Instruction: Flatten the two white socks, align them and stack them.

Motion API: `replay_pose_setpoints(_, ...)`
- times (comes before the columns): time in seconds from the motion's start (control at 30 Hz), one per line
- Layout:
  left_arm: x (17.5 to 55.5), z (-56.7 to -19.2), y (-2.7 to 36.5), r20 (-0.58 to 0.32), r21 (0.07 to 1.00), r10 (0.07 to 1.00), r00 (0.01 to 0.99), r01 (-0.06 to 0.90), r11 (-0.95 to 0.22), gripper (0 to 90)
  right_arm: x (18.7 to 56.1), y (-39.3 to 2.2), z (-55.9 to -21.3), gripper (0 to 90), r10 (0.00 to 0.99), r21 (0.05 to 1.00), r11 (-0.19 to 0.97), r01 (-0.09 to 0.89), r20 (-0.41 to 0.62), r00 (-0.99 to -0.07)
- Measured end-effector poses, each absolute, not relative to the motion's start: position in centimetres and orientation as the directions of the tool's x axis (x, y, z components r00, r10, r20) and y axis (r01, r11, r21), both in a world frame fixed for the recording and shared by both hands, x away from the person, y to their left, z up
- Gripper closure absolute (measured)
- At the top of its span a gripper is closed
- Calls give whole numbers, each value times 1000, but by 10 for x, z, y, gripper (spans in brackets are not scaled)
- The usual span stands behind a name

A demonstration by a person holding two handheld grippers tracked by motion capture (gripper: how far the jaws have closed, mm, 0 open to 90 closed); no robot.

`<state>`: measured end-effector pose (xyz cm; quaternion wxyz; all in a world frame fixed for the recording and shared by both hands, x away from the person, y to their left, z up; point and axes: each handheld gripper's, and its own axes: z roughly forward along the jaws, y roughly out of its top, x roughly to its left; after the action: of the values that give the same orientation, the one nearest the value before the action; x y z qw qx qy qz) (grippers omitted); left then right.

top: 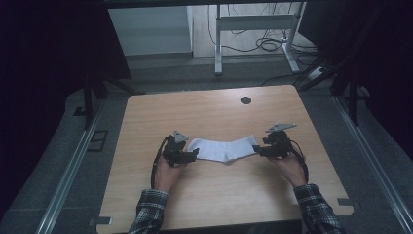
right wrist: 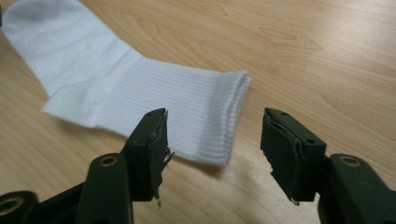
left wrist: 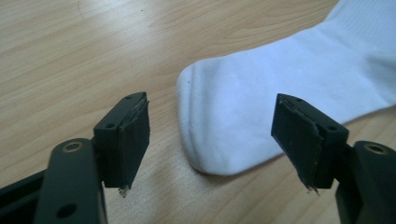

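left claw (left wrist: 212,140) open, right claw (right wrist: 212,149) open, sock (top: 225,148) released

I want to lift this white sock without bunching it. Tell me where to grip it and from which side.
Take the white sock at its two ends: the left tongs on the rounded toe, the right tongs on the ribbed cuff. It lies flat and stretched along the table, so come in low from each end, one jaw slid under the edge.
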<state>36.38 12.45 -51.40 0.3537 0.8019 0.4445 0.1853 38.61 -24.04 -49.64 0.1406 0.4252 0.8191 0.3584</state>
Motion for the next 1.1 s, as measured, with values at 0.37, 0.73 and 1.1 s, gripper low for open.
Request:
replay_pose_setpoints(0.37, 339, -498, 138, -56, 756, 826, 560, 565, -332, 182, 364, -239, -480, 267, 765, 722, 411, 557, 60, -642)
replay_pose_setpoints(0.73, 311, -491, 155, -77, 753, 809, 582, 567, -336, 146, 340, -246, -472, 190, 744, 726, 435, 533, 44, -667)
replay_pose_setpoints(1.1, 279, -500, 159, -57, 735, 796, 602, 565, -375, 138, 317, -255, -482, 143, 738, 731, 439, 522, 37, -673)
